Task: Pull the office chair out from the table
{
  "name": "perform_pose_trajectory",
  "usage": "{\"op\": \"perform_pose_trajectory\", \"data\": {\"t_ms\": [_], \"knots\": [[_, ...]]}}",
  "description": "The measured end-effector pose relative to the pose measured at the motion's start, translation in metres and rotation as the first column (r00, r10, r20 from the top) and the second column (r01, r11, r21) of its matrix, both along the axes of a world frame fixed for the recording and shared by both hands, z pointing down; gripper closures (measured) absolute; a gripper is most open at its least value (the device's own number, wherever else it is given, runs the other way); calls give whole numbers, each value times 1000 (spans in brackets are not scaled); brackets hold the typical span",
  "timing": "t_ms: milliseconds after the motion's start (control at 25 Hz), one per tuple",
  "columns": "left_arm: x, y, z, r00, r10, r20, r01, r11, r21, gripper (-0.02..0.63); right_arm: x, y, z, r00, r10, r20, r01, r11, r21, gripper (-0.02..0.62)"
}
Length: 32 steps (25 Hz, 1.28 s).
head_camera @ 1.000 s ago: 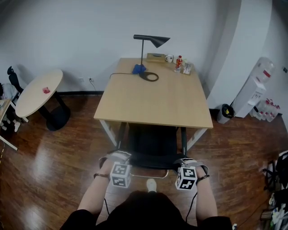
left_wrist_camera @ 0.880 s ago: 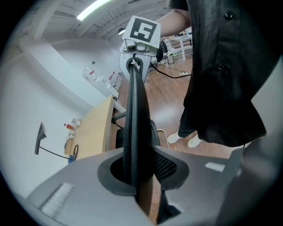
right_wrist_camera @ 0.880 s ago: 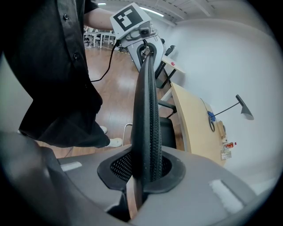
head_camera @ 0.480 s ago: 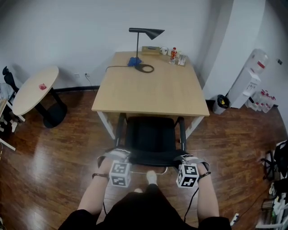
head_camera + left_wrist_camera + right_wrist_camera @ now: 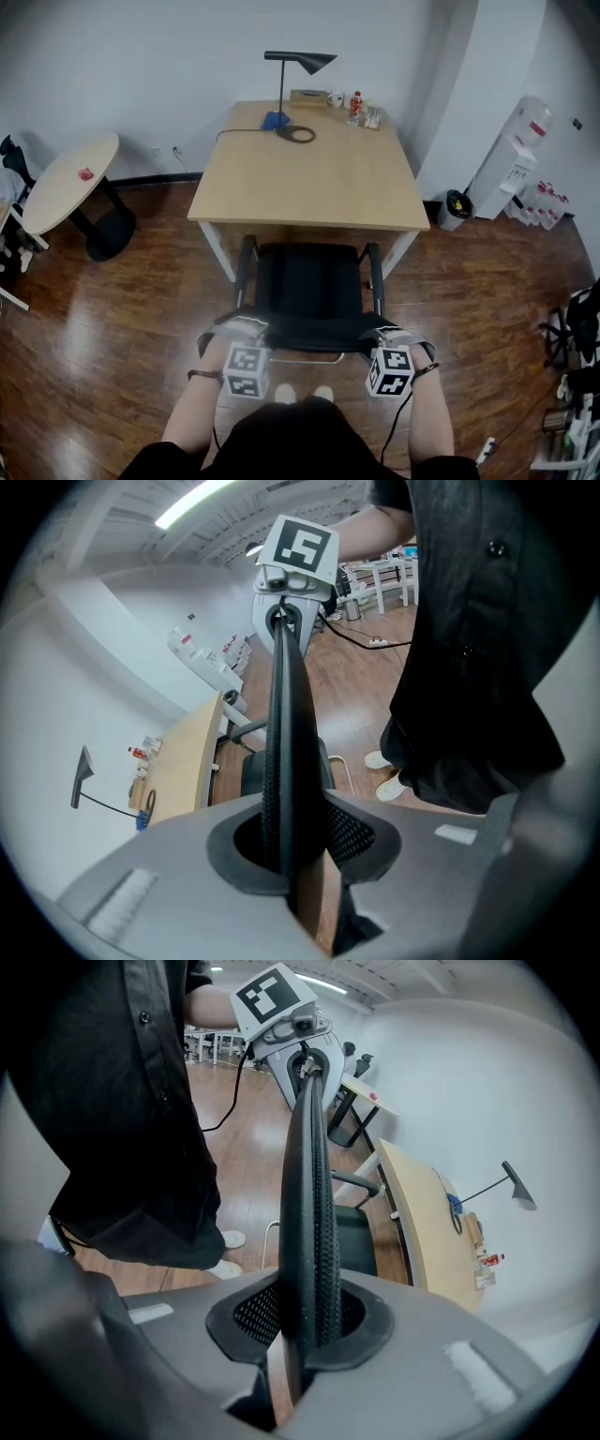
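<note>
The black office chair point(image 5: 309, 286) stands in front of the wooden table point(image 5: 309, 178), its seat almost wholly out from under the front edge. My left gripper point(image 5: 246, 328) is shut on the left end of the mesh backrest's top edge point(image 5: 309, 330). My right gripper point(image 5: 392, 336) is shut on the right end. In the left gripper view the backrest edge point(image 5: 286, 724) runs up out of the left gripper point(image 5: 292, 855) to the other gripper's marker cube point(image 5: 302, 546). The right gripper view mirrors this, with the backrest point(image 5: 309, 1204) clamped in the right gripper point(image 5: 302, 1330).
A black desk lamp point(image 5: 295, 61), a cup and a bottle point(image 5: 355, 103) sit at the table's far end. A round side table point(image 5: 70, 178) stands at left; a water dispenser point(image 5: 511, 155) and a bin point(image 5: 453, 208) at right. The person's shoes point(image 5: 302, 394) are just behind the chair.
The chair has rolled back out from under the table toward the person, and more of its seat shows. Both grippers came back with it, still clamped on the backrest.
</note>
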State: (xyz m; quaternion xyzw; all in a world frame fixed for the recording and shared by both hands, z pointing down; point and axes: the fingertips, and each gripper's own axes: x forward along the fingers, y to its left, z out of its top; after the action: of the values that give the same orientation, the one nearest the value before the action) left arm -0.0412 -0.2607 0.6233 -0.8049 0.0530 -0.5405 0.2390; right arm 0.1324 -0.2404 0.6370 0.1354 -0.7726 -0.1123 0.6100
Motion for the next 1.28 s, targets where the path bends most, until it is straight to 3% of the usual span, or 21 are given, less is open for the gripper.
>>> {"op": "perform_pose_trajectory", "data": {"t_ms": [1280], "knots": [[-2,125,0,998,-68,5,68,998,-3,517,-4,125,-4,996,-85,-3,85,996,4,534]]}}
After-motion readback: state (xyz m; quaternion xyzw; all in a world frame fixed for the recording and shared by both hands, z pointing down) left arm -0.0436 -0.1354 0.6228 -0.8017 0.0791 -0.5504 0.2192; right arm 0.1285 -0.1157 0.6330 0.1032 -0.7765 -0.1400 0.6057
